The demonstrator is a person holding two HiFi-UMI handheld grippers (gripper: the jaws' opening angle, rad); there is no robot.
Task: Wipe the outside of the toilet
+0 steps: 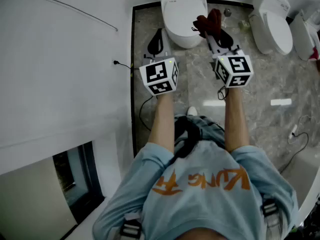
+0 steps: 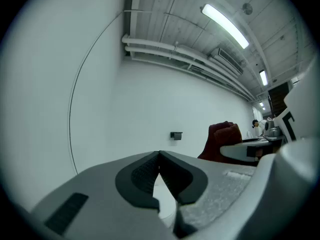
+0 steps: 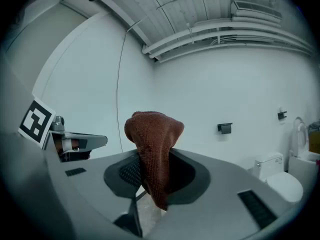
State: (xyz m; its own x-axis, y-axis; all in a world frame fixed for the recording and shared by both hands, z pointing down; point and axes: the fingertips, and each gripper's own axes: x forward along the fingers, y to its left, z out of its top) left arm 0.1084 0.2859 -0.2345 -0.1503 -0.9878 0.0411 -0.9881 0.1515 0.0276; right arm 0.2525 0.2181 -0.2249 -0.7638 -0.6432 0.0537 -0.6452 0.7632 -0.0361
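Note:
A white toilet (image 1: 183, 10) with its lid down stands on the marble floor ahead of me. My right gripper (image 1: 208, 30) is shut on a dark red cloth (image 1: 209, 22), which hangs bunched over the toilet's right front side. In the right gripper view the cloth (image 3: 152, 145) stands up between the jaws of the right gripper (image 3: 152, 160). My left gripper (image 1: 158, 33) is shut and holds nothing, beside the bowl's left front. In the left gripper view the left gripper (image 2: 160, 156) has its tips together, and the cloth (image 2: 221, 140) shows to the right.
A second toilet (image 1: 272, 25) stands at the right, also seen as a toilet (image 3: 280, 180) in the right gripper view. A white wall (image 1: 60, 59) runs along the left, with a black cable (image 1: 142, 106) on the floor by it. A small wall fixture (image 3: 225, 128) hangs ahead.

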